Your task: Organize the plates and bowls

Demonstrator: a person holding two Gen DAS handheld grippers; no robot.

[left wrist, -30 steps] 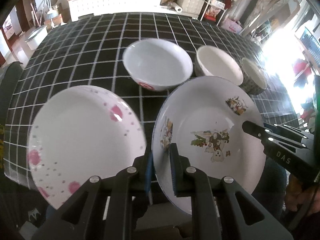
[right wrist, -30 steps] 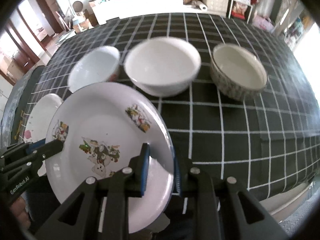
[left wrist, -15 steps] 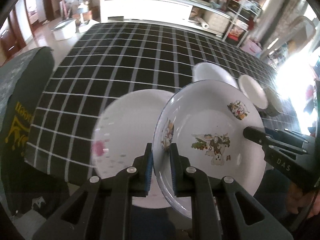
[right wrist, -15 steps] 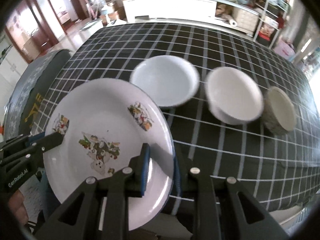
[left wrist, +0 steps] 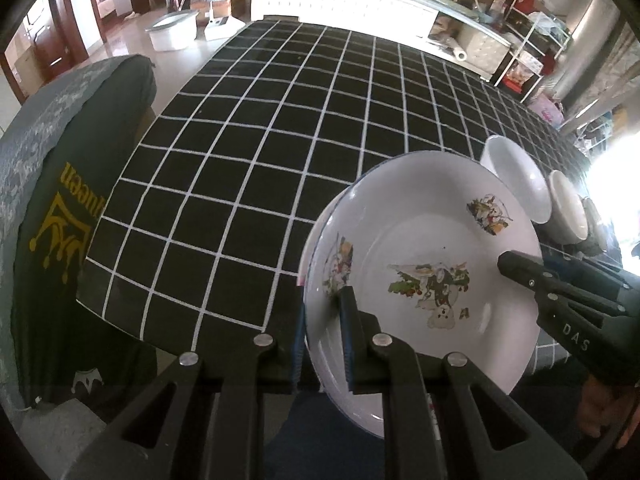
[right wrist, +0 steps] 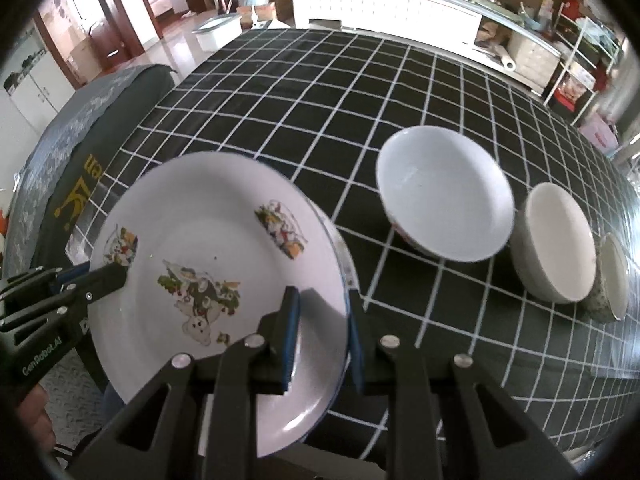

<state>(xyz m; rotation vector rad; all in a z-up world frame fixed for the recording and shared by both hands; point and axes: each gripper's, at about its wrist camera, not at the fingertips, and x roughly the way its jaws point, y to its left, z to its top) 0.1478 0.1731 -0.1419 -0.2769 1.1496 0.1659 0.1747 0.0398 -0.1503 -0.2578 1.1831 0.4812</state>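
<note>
A white plate with cartoon prints (left wrist: pixel 420 232) (right wrist: pixel 208 216) hangs over the near edge of the table, gripped from both sides. My left gripper (left wrist: pixel 322 332) is shut on its left rim, and it shows in the right wrist view as the left gripper (right wrist: pixel 108 276). My right gripper (right wrist: pixel 322 332) is shut on the opposite rim, and the left wrist view shows its tip as the right gripper (left wrist: pixel 520 272). Only a thin rim of a pink-dotted plate (left wrist: pixel 306 268) peeks out below. I cannot tell whether the two plates touch.
A large white bowl (right wrist: pixel 444 200) (left wrist: pixel 516 176), a smaller white bowl (right wrist: pixel 560 248) and a patterned bowl (right wrist: pixel 614 280) stand in a row to the right. The black grid tablecloth (left wrist: pixel 280 140) covers the table. A dark green chair cover (left wrist: pixel 60 200) stands at the left edge.
Both grippers carried the cartoon plate leftwards along the table's near edge. It now covers the pink-dotted plate, which lay beside it before. The bowls have slid to the right in both views.
</note>
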